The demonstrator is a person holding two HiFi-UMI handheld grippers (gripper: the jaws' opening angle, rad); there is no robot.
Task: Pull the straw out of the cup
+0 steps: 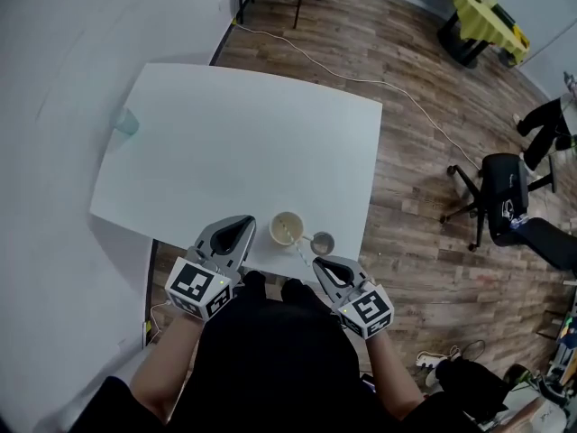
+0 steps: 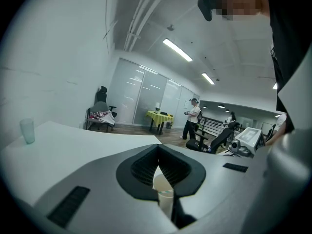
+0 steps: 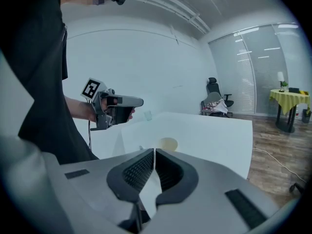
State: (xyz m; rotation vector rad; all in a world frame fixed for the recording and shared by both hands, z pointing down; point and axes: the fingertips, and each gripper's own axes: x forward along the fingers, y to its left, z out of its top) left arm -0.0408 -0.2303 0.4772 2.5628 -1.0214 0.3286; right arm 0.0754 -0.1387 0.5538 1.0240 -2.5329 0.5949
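Observation:
A cream paper cup stands near the front edge of the white table. A thin straw leans out of it toward the lower right. My left gripper is just left of the cup, jaws shut and empty; in its own view the cup shows through the gap below the tips. My right gripper hovers at the table's edge near the straw's outer end, jaws shut on nothing. Its view has the cup ahead and the left gripper beyond.
A small grey round lid lies right of the cup. A teal glass stands at the table's far left corner. Wall on the left; office chair and a cable on the wooden floor to the right.

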